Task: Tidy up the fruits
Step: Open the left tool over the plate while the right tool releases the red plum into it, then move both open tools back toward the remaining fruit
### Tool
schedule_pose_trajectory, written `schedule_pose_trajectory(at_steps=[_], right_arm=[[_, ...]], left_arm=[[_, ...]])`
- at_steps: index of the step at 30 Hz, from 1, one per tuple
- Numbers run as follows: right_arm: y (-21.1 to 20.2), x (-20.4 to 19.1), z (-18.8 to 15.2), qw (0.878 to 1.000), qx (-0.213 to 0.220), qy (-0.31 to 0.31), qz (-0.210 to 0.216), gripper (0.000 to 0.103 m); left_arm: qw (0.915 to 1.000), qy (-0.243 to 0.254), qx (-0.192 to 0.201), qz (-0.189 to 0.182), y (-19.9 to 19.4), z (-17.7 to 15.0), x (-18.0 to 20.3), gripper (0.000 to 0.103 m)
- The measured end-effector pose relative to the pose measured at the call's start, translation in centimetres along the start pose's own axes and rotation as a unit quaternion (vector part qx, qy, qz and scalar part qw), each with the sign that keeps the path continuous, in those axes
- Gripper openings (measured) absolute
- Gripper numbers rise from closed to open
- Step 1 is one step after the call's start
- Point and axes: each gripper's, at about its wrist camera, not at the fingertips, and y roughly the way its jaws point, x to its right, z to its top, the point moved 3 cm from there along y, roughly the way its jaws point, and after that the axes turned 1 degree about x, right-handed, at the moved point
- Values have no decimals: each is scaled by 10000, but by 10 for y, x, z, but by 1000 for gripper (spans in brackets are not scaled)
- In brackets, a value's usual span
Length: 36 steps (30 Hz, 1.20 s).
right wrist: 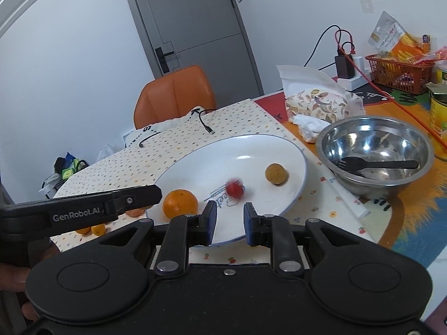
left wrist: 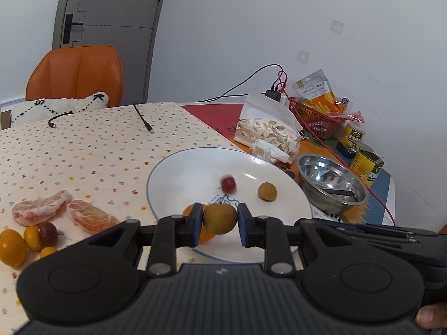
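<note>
Both wrist cameras looking forward and slightly downward along their gripper fingers, sitting close above the surface, sharing the white plate point(left wrist: 167, 173) point(right wrist: 195, 164) just ahead

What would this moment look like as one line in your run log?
left gripper: shut on brown fruit | right gripper: open, empty | white plate: orange, blurred red fruit, tan fruit

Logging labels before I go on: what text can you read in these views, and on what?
"GenRobot.AI": white lettering on the left hand-held gripper, seen from the right wrist.
Plate: blue print at its centre, partly hidden, not readable.
Snack bag: print too small to read.
Yellow cans: labels blurred.
Pillow: black marks, no word I can make out.
</note>
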Motion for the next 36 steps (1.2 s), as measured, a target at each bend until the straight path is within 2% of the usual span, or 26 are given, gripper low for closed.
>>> schedule_pose_trajectory(at_steps=[7,13,16,21,27,30,36], right_arm=[[-2,3,0,10000,-20,52,12,23],[-2,-2,-1,9999,-28,41,101,25],[-2,-5,-3,9999,-44,41,154,26],[0,-13,-4,9997,-57,17,254,30],[2,-24,-6,9993,-74,-22,376,35],[2,-30,-7,9990,-77,-76,433,40],[4,-41,-7,9985,-83,-136,523,52]], left_arm=[[10000,-41,52,-38,-4,4,1,28],[9998,-119,45,121,-13,5,-9,31],[9996,-175,69,231,-21,6,-17,37],[9988,-241,104,412,-33,5,-31,53],[9977,-315,83,592,-45,3,-48,67],[9968,-383,107,699,-51,3,-56,73],[9955,-400,119,852,-62,0,-68,78]])
